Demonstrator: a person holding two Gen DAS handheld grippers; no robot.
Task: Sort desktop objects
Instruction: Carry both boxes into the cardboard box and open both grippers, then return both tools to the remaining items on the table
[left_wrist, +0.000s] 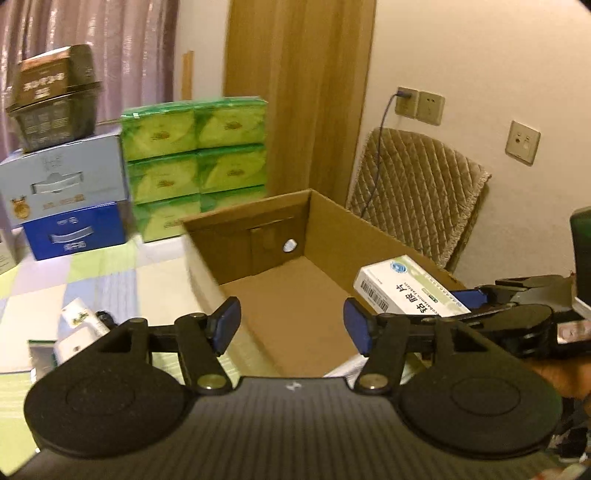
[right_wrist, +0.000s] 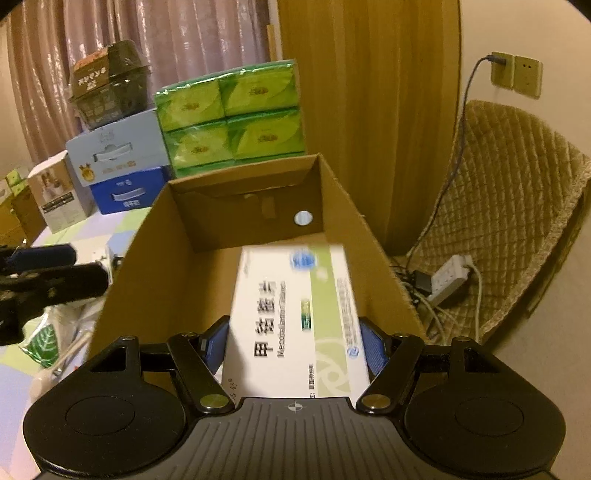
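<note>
R hand-held gripper (right_wrist: 294, 341) clamped on white medicine box (right_wrist: 295, 317), held over the open cardboard box (right_wrist: 155, 273) on worktop (left_wrist: 110, 266). L hand-held gripper (left_wrist: 291, 325) w/ fingers apart, empty, at the carton's near-left edge. Green tissue packs (left_wrist: 195, 162) behind.

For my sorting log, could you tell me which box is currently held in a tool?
The white medicine box, clamped by the right tool over the cardboard carton; the blue boxes sit stacked on the table.

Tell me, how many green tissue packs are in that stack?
6 show: the packs stand two wide and three high behind the carton. The bottom pair is partly hidden by its wall, and more may sit behind.
</note>
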